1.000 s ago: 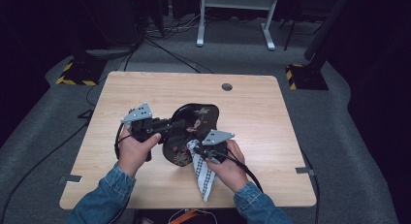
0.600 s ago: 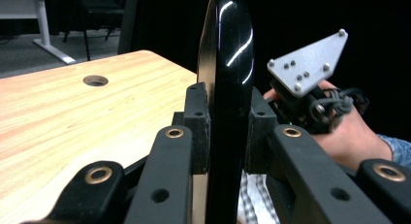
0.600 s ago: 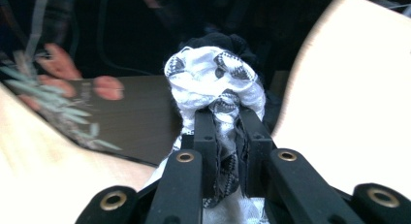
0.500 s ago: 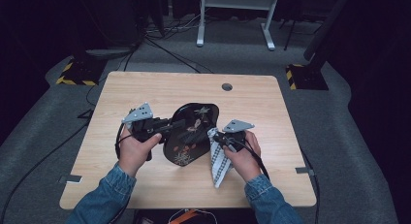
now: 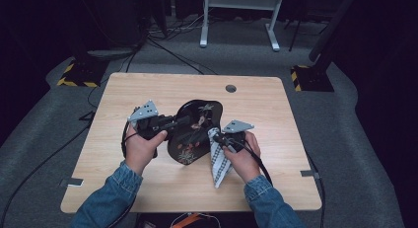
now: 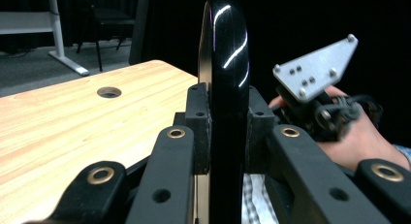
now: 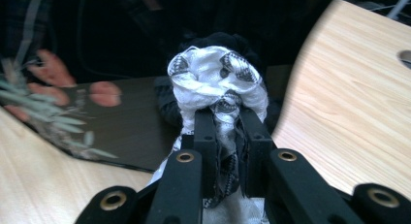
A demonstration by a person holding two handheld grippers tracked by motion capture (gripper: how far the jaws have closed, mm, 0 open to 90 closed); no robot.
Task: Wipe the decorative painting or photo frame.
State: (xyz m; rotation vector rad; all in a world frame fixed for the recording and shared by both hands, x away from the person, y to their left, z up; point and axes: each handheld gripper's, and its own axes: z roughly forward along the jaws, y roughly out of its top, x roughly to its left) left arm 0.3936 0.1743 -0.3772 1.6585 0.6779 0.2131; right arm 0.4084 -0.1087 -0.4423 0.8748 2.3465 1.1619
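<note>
A shiny black plate (image 5: 194,131) with flower pictures is held up on its edge over the middle of the wooden table (image 5: 123,95). Its rim is pinched tight by the left gripper (image 5: 181,122). A white patterned cloth (image 5: 218,159) is squeezed in the right gripper (image 5: 217,137), right beside the plate.

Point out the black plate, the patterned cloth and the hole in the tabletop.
black plate (image 6: 225,88), left gripper view, its glossy rim.
patterned cloth (image 7: 218,73), right gripper view, its bunched top.
hole (image 5: 230,88), high view, its centre.
</note>
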